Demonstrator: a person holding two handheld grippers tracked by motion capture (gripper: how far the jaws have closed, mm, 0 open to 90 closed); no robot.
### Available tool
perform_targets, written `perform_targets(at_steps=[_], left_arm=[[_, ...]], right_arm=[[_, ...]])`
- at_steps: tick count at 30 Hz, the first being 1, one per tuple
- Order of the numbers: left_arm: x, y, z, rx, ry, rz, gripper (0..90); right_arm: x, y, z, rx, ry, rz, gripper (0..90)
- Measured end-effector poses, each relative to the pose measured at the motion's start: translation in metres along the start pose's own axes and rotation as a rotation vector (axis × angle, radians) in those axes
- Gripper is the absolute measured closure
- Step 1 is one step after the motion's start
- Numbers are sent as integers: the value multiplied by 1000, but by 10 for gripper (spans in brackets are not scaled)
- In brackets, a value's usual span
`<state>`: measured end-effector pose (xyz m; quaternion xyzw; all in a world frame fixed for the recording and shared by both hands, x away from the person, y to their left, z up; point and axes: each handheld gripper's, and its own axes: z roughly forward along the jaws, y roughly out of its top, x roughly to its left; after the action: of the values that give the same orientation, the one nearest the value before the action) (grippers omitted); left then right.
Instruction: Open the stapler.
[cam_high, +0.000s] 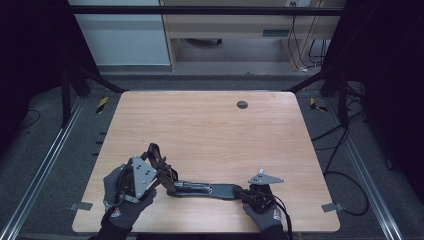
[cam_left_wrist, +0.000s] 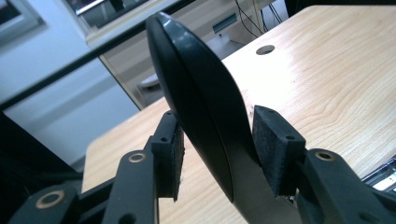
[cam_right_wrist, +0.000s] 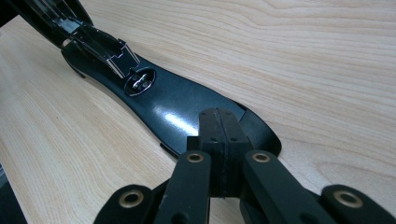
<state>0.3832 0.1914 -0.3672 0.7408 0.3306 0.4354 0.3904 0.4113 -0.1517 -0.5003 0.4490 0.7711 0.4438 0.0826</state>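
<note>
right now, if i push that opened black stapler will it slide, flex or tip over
The black stapler looks stiff: hard shell, metal channel, so probably no flex. Its gloss suggests it may slip in a tool. Hinged open, its raised arm could swing or tip it when pushed.

Black stapler (cam_high: 210, 189) swung open, base flat on table, top arm raised.

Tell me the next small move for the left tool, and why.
Probably close the left tool on the stapler's raised lid: it stands between the pads with a slight gap, while the shut right tool pins the base flat.
</note>
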Motion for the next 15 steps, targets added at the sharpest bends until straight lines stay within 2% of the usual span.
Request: perform_targets(at_steps=[2,6,15], left_arm=[[10,-7,-2,3,-9,-46,536],[17,-16,-6,0,-14,-76,525],[23,-22,-8,2,-9,-107,514]], right_arm=[[0,0,0,0,3,2,900],[0,0,0,0,3,3,900],[0,0,0,0,3,1,900]])
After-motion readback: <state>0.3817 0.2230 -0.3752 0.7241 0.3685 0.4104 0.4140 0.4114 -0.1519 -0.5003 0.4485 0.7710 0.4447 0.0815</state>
